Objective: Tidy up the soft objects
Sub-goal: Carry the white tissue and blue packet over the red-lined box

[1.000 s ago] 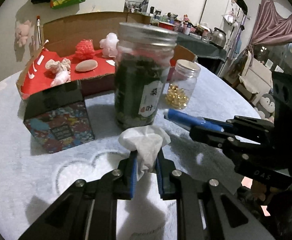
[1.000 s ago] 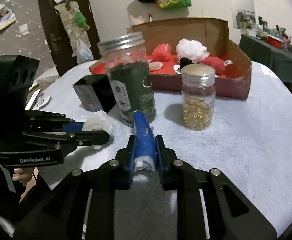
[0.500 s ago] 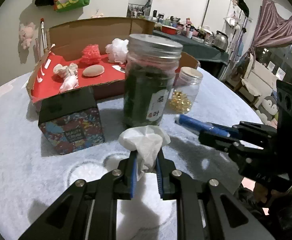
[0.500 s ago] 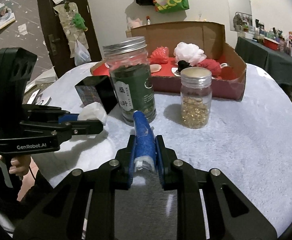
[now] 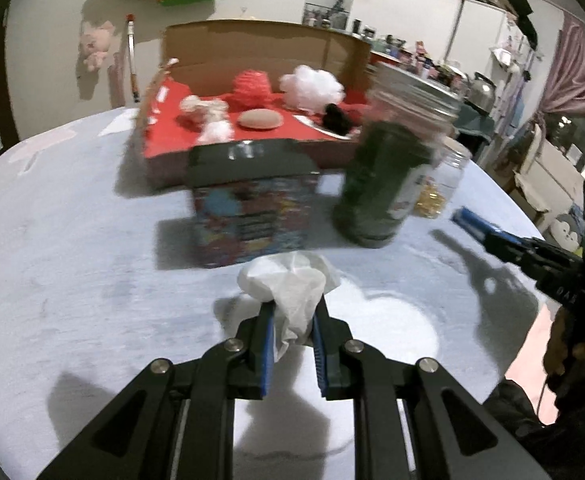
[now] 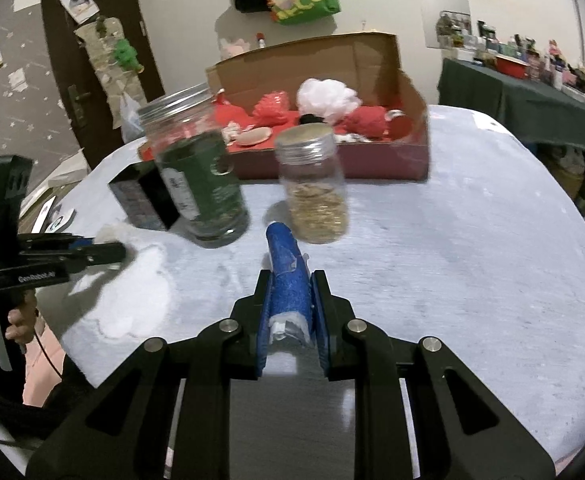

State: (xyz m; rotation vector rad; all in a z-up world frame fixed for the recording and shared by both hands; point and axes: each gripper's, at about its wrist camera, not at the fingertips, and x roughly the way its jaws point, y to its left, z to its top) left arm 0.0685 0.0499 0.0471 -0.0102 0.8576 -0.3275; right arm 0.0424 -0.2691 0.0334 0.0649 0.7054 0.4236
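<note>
The left gripper point(image 5: 290, 330) has its jaws clamped on a crumpled white tissue point(image 5: 290, 284), held above the pale fleecy surface point(image 5: 72, 264); the right gripper point(image 6: 290, 312) is closed on a blue foam roll point(image 6: 286, 276). Beyond stand a lidded jar of dark green leaves point(image 6: 198, 172), a clear jar of golden capsules point(image 6: 316, 192) and an open red-lined cardboard box point(image 5: 252, 92) — holding red and white mesh puffs point(image 5: 312, 86).

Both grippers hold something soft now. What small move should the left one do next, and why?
Probably carry the crumpled tissue over the patterned box toward the red-lined cardboard box. The left gripper is shut on it, and other soft things already lie there.
</note>
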